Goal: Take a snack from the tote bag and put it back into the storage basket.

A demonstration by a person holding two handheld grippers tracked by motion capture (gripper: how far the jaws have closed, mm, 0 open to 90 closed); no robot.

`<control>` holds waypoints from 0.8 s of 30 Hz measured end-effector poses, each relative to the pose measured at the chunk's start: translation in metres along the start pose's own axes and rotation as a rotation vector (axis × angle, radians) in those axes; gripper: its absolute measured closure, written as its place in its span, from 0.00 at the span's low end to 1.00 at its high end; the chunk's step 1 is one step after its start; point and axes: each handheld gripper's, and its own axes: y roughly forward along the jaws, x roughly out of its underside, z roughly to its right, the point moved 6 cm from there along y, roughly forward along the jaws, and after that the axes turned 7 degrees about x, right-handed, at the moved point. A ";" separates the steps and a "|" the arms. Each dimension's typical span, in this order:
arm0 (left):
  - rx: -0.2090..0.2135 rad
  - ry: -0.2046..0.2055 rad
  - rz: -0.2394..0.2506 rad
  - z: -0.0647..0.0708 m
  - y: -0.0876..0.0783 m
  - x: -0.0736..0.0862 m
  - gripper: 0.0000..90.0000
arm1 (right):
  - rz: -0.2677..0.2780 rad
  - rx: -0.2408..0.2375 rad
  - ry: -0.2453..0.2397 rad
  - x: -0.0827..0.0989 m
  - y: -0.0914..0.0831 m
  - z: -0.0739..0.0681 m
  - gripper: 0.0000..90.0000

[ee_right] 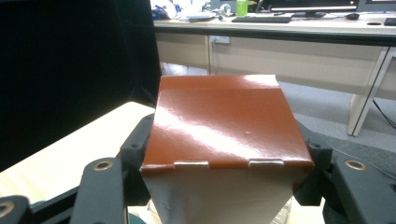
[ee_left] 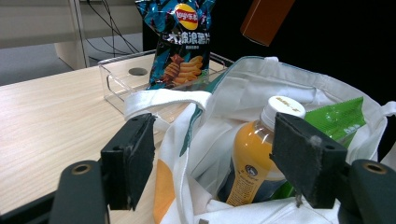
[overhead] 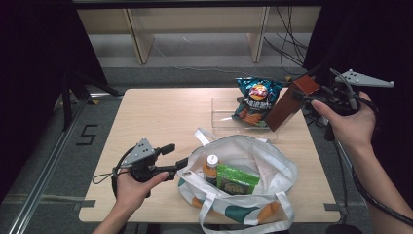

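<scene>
Packing a tote bag, seen from above and from both grippers. The right gripper (overhead: 311,97) clamps a brown carton (overhead: 291,101) between widely spread jaws, one pad on each side face; the carton hangs in the air above the table's (overhead: 156,117) far right corner, its long axis tilted, lower end pointing down and toward the bag. The white tote bag (overhead: 272,168) lies well below and nearer the person, mouth open upward, so the coming move likely runs downward and inward along that axis. The left gripper (overhead: 181,157) rests at the bag's left rim with jaws apart, the fabric edge (ee_left: 177,135) between them; whether the pads pinch it cannot be told. The carton is glossy, smooth card with sharp edges; the bag is soft, creased cloth. Inside stand an orange juice bottle (ee_left: 254,158) with a white cap and a green packet (overhead: 237,179). A crinkled chip bag (overhead: 255,100) leans in a clear plastic tray (overhead: 221,119) beyond.
</scene>
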 end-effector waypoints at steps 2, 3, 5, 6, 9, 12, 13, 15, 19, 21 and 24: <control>0.006 -0.001 0.005 0.000 0.000 0.000 0.33 | -0.010 0.010 0.006 0.001 0.001 0.001 0.44; -0.001 -0.001 0.000 0.000 0.000 0.000 0.33 | -0.009 0.015 0.000 0.001 0.002 0.002 0.44; 0.000 -0.001 0.000 0.000 0.000 0.000 0.33 | -0.006 0.012 -0.016 0.002 0.004 0.005 0.44; 0.002 -0.005 0.000 0.000 0.001 0.000 0.33 | -0.014 0.018 0.004 0.003 0.004 0.004 0.44; 0.003 -0.001 0.001 0.000 0.001 0.000 0.33 | -0.018 0.023 -0.004 0.004 0.006 0.006 0.44; 0.002 0.000 0.000 0.000 0.001 0.000 0.33 | -0.022 0.041 -0.005 0.005 0.008 0.009 0.44; 0.002 -0.001 0.000 0.000 0.001 0.000 0.33 | -0.022 0.045 0.009 0.005 0.009 0.008 0.44; -0.002 -0.013 0.002 0.000 0.000 0.000 0.33 | -0.024 0.054 0.002 0.005 0.011 0.010 0.44; 0.009 -0.001 0.010 0.000 0.001 0.000 0.33 | -0.027 0.068 0.000 0.006 0.015 0.012 0.44; 0.007 0.001 0.007 0.000 0.000 -0.001 0.33 | -0.024 0.067 -0.012 0.006 0.017 0.013 0.44; 0.007 -0.001 0.006 0.000 0.000 0.000 0.33 | -0.025 0.076 -0.001 0.006 0.020 0.013 0.44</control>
